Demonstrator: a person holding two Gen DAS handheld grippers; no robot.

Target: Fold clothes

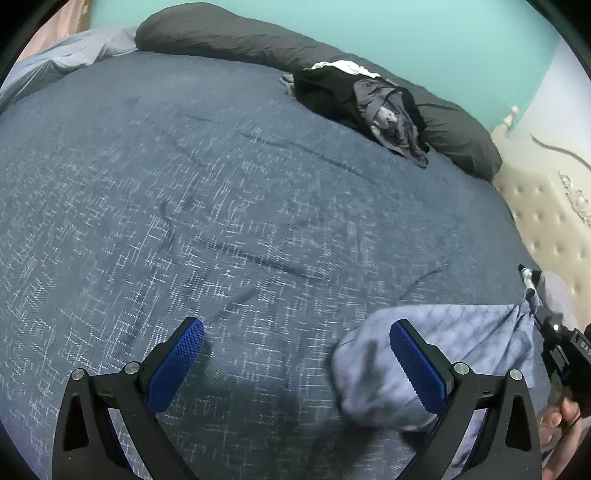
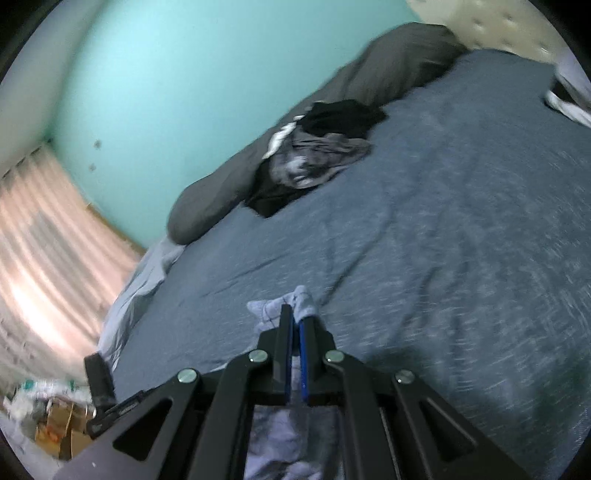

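A light blue patterned garment (image 1: 469, 332) hangs bunched over the dark blue bedspread (image 1: 192, 184) at the lower right of the left wrist view. My right gripper (image 1: 530, 291) comes in from the right edge, shut on the garment's upper corner. In the right wrist view its blue pads (image 2: 295, 321) pinch a fold of the light blue garment (image 2: 301, 295), and more cloth hangs under the jaws. My left gripper (image 1: 301, 363) stands open low over the bed. Its right finger (image 1: 417, 365) is in front of the garment's lower bulge, and its pads press on nothing.
A heap of dark and grey clothes (image 1: 369, 103) (image 2: 317, 155) lies at the far side against a long dark grey pillow (image 1: 221, 33). A cream tufted headboard (image 1: 546, 221) borders the bed on the right. A person's hand (image 1: 561, 417) holds the right gripper. Curtains (image 2: 48, 240) hang at left.
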